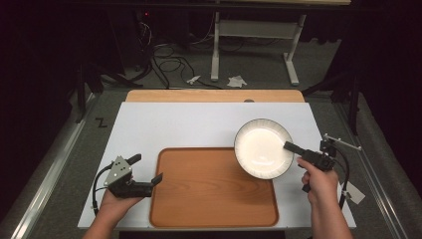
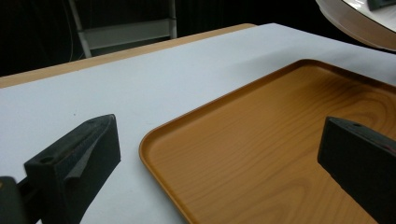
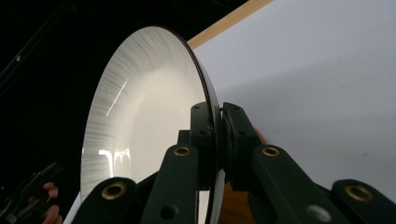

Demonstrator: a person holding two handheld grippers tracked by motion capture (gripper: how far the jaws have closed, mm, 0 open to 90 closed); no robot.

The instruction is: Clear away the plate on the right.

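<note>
White and dark-rimmed, the plate [image 1: 263,148] hangs above the far right corner of the wooden tray [image 1: 213,191], its right edge pinched between the right gripper's [image 1: 293,148] jaws. The left gripper [image 1: 148,172], jaws spread wide, hovers over the tray's left edge.

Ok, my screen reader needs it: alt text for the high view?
The right gripper clamps the rim of a white plate over the far right corner of a wooden tray. The left gripper hovers open at the tray's left edge.
</note>
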